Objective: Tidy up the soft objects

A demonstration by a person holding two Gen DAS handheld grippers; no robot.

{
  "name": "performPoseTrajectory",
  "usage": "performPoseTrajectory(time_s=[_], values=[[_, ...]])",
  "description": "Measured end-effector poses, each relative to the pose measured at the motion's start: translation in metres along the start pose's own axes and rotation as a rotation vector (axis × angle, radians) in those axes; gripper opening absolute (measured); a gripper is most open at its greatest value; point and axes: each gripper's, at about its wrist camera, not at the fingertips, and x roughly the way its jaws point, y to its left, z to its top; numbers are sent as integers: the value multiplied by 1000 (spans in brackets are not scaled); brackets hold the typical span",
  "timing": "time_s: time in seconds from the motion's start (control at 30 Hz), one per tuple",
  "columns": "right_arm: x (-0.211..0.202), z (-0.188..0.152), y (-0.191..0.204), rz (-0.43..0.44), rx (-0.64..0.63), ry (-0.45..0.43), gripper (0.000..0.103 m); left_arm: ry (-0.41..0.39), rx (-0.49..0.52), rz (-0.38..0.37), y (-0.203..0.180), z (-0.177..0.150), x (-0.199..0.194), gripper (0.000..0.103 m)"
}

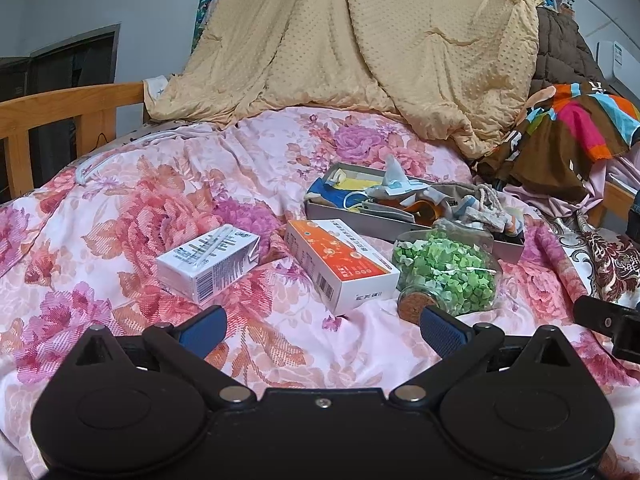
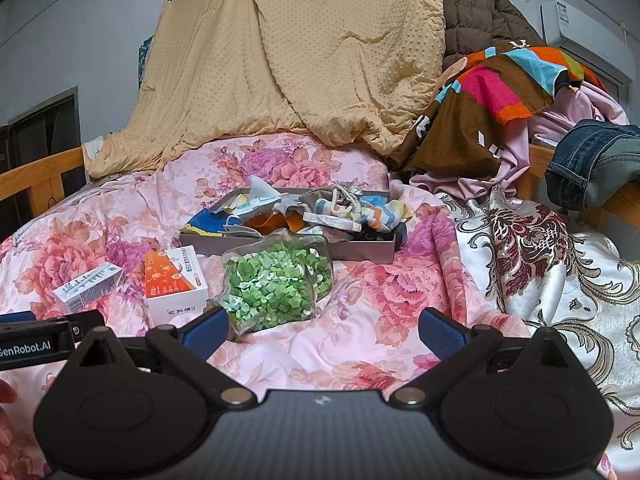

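Note:
A grey tray [image 1: 352, 222] [image 2: 360, 250] lies on the floral bedspread, filled with soft items: a drawstring pouch [image 2: 340, 196], striped cloth [image 2: 380, 212] and blue and yellow fabric [image 1: 340, 192]. In front of it sit a glass jar of green paper stars [image 1: 444, 270] [image 2: 276, 284] with a cork stopper, an orange and white box [image 1: 340, 260] [image 2: 174, 280] and a white carton [image 1: 208, 262] [image 2: 86, 286]. My left gripper [image 1: 322, 332] is open, empty, just short of the boxes. My right gripper [image 2: 324, 330] is open and empty, its left finger beside the jar.
A tan blanket [image 1: 352, 40] hangs at the back. Piled clothes, a colourful cloth [image 2: 504, 80] and jeans [image 2: 592, 160] sit at the right. A wooden bed rail [image 1: 60, 108] runs along the left. A brocade cloth [image 2: 552, 260] covers the right side.

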Motion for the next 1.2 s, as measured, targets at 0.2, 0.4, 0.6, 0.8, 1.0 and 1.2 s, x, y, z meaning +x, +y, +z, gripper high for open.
performPoseTrajectory(time_s=[0.2,0.4,0.6,0.8,1.0,1.2], values=[[0,0,0,0,-1,1,103,1,-1,0,1,-1,0,102],[0,0,0,0,0,1,103,0,-2,1,0,-1,0,102],[0,0,0,0,0,1,103,0,-1,2,1,-2,0,102],[0,1,-1,0,0,2,103,2,0,2,1,-2,0,102],[0,1,-1,0,0,2,103,47,-24,-7,2,-1,3,102],[0,2,-1,0,-2,4,103,51,-21,18,2,0,4,102]])
